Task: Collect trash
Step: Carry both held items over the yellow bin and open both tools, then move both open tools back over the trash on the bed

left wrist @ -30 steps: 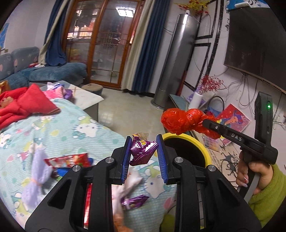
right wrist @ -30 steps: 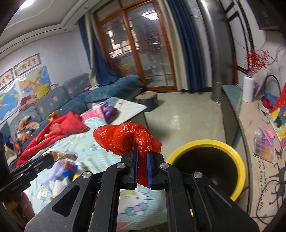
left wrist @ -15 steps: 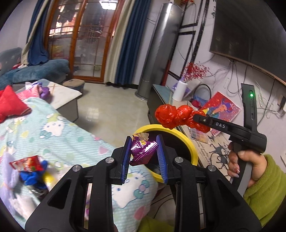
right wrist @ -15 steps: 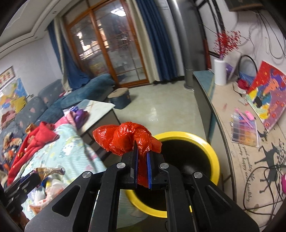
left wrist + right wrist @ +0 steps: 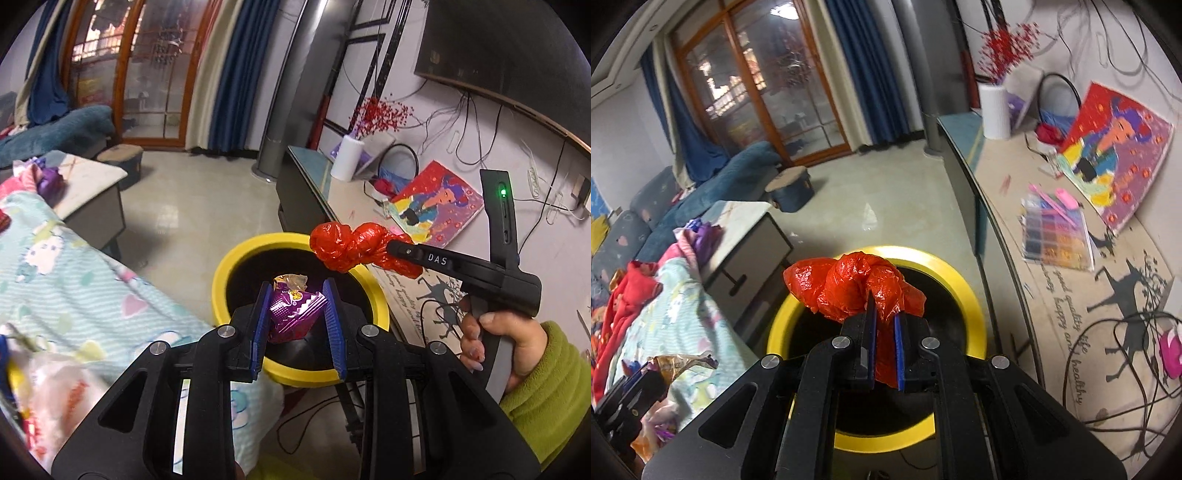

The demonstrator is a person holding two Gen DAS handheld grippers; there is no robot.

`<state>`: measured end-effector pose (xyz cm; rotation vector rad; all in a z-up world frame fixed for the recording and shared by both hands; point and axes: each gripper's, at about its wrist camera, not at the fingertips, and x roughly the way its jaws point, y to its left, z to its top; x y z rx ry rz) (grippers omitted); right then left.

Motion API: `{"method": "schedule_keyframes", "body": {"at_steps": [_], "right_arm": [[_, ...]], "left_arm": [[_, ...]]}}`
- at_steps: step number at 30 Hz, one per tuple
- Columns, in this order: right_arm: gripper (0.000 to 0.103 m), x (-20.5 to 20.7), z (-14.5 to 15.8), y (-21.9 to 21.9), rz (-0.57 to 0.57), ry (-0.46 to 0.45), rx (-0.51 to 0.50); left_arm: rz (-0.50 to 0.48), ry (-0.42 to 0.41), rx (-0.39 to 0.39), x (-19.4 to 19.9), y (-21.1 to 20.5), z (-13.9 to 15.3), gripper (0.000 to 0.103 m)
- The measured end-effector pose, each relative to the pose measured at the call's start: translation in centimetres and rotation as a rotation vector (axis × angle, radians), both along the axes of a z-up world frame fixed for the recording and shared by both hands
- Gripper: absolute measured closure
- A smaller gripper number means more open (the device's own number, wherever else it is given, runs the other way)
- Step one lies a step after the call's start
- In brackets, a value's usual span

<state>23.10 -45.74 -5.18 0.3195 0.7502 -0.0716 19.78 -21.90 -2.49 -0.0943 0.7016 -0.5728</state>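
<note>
The left gripper (image 5: 297,317) is clamped on a purple wrapper (image 5: 293,315), its blue pads (image 5: 261,321) pressed against the wrapper's two sides. The wrapper hangs over the near part of the bin (image 5: 236,258), a black bin with a yellow rim that stands on the floor just beside the bed (image 5: 81,288). In the right wrist view the right gripper (image 5: 884,345) is closed on a knotted red bag (image 5: 849,288); the bag bulges out ahead of the fingers and sits above the bin's opening (image 5: 967,295). From the left wrist view the same bag (image 5: 354,245) is held over the far right rim, with the right gripper (image 5: 397,254) reaching in from the right, gripped by a hand (image 5: 491,339) in a green sleeve.

On the left, the bed wears a striped cartoon sheet, with more wrappers (image 5: 55,391) blurred at its near left corner. To the right of the bin runs a low counter (image 5: 1108,295) carrying a bead box (image 5: 1056,236), a bright painting (image 5: 1115,155) leaned on the wall and a white vase (image 5: 995,110) of red sprigs. Farther off are a stool (image 5: 792,188), a blue sofa (image 5: 713,184) and glazed doors (image 5: 757,77) with blue curtains.
</note>
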Motion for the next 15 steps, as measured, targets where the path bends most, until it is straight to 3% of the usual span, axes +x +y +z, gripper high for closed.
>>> {"method": "schedule_keyframes", "body": {"at_steps": [12, 14, 15], "right_arm": [[0.092, 1.1, -2.4, -1.5, -0.002, 0.067, 0.057], [0.084, 1.3, -2.5, -1.4, 0.004, 0.074, 0.071], [0.080, 1.3, -2.6, -1.5, 0.004, 0.076, 0.074]], "left_arm": [[-0.019, 0.092, 0.063, 2.7, -3.9, -4.1, 0.080], [-0.014, 0.093, 0.066, 3.0, -3.9, -4.2, 0.076], [-0.011, 0.094, 0.067, 3.2, -4.1, -4.3, 0.068]]}}
